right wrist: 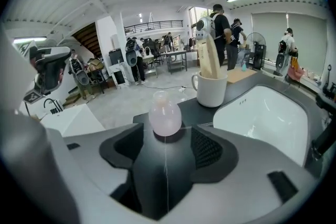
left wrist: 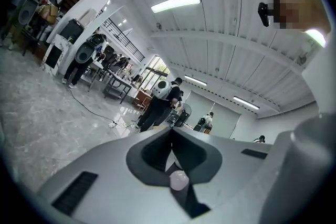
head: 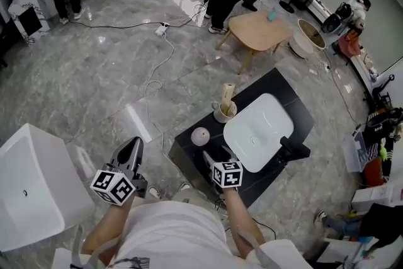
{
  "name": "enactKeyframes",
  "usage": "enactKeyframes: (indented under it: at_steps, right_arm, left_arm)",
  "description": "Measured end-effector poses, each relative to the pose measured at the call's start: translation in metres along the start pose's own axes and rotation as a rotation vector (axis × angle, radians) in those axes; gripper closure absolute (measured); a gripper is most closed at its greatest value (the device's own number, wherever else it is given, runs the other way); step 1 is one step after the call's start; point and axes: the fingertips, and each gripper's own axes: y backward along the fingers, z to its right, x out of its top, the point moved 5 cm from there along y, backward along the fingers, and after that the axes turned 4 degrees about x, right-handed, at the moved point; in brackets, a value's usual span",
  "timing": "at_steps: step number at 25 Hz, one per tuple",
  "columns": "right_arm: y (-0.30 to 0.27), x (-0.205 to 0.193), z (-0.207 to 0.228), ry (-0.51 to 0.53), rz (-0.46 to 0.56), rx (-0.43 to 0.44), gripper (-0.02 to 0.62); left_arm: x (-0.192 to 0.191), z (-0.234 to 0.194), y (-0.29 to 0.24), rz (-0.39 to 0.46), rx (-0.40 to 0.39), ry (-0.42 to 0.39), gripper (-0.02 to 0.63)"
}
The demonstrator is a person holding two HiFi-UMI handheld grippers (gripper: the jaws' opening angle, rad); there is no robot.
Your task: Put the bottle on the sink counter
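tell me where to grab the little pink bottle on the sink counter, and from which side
Grip the bottle round its bulbous belly, jaws level. It stands upright near the open corner of the counter, so coming from that edge looks best: the mug and basin crowd the far sides.

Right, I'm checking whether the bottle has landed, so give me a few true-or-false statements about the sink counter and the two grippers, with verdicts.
1. The bottle stands upright on the black counter. True.
2. The right gripper is clamped on the bottle. False: its jaws are apart and the bottle stands free just ahead of them.
3. The mug sits inside the white basin. False: it stands on the counter beside the basin.
4. The left gripper is over the floor, off to the side of the counter. True.
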Motion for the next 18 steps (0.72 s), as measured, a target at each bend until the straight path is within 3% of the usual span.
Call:
enactKeyframes:
  at_steps: [9, 18]
  right_arm:
    - [0.037, 0.036, 0.028, -0.092, 0.16, -0.105, 0.575]
    - [0.1, 0.137, 0.038, -0.069, 0.445, -0.08, 0.584]
  left_arm:
    - [0.024, 0.012, -0.005, 0.042, -0.001, -0.047, 0.592]
    - [0.07, 0.032, -0.013, 0.126, -0.005, -0.11, 0.592]
